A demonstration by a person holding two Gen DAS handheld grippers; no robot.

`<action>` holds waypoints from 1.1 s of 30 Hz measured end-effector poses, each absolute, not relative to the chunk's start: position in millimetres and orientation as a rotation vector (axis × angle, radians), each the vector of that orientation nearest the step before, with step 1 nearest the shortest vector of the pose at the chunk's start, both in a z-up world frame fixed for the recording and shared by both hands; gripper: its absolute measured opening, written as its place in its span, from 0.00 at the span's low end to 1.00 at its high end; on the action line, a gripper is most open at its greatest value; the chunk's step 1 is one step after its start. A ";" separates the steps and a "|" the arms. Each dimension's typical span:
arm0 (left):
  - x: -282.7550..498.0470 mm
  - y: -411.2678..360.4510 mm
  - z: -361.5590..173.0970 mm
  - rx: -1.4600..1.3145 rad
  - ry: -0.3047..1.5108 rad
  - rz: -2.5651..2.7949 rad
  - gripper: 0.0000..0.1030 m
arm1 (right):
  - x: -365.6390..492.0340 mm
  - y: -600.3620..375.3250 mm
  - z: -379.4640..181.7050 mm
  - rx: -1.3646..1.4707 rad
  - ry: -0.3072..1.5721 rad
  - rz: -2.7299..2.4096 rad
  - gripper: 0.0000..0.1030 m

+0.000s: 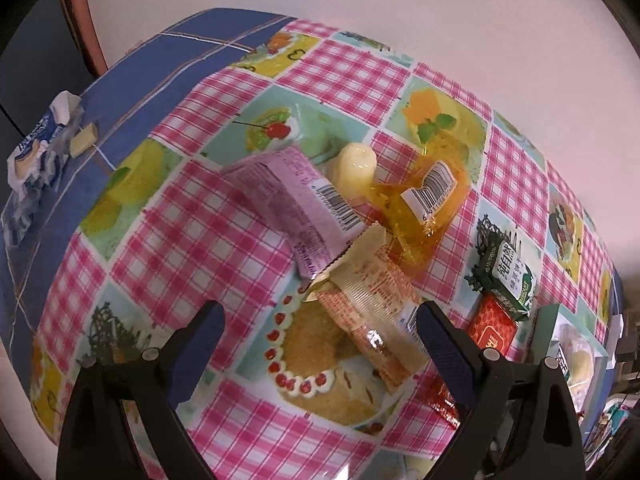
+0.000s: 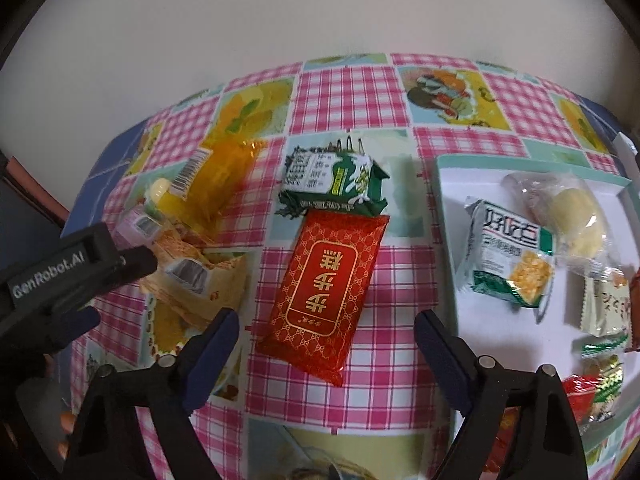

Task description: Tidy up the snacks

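My left gripper (image 1: 320, 344) is open, its fingers either side of a beige and orange snack packet (image 1: 372, 304) lying on the checked tablecloth. Beyond it lie a purple packet (image 1: 296, 196), a clear orange packet (image 1: 428, 200) and a pale yellow sweet (image 1: 356, 162). My right gripper (image 2: 326, 344) is open, just above a red packet (image 2: 324, 288) with gold lettering. A green and white packet (image 2: 336, 182) lies beyond it. The white tray (image 2: 452, 184) at right holds several snacks, among them a green corn packet (image 2: 512, 256). The left gripper's body (image 2: 60, 268) shows at left.
The table (image 1: 200, 236) ends at a white wall behind. A blue cloth (image 1: 132, 80) at far left carries a crumpled blue and white wrapper (image 1: 36, 152) and a small pale block (image 1: 84, 140). The tray's edge (image 1: 548, 320) shows at right in the left wrist view.
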State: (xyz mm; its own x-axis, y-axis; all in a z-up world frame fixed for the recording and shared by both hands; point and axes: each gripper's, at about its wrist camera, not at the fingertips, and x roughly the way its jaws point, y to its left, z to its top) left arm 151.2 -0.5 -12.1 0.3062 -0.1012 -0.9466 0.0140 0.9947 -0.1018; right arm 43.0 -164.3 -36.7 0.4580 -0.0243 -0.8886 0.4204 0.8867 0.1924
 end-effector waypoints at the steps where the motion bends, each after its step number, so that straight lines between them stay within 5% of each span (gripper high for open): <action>1: 153.1 -2.6 -16.0 -0.083 1.265 -0.080 0.94 | 44.7 -164.4 -39.4 0.415 1.072 -0.284 0.88; 25: 188.4 -44.8 -65.5 0.030 1.365 -0.049 0.94 | 70.2 -156.9 -60.3 0.238 1.102 -0.343 0.88; 30: 182.7 -37.1 -66.2 0.063 1.369 -0.044 0.94 | 64.0 -158.7 -56.8 0.237 1.096 -0.354 0.76; 33: 180.2 -35.1 -64.4 0.067 1.362 -0.049 0.88 | 61.8 -161.4 -54.4 0.244 1.090 -0.368 0.58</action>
State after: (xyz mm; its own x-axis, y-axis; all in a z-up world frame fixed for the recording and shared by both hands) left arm 180.2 -35.1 -64.4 0.2067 0.0043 -0.9784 0.0740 0.9971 0.0200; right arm 61.8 -161.4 -54.4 0.4106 -0.1706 -0.8957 0.4074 0.9132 0.0129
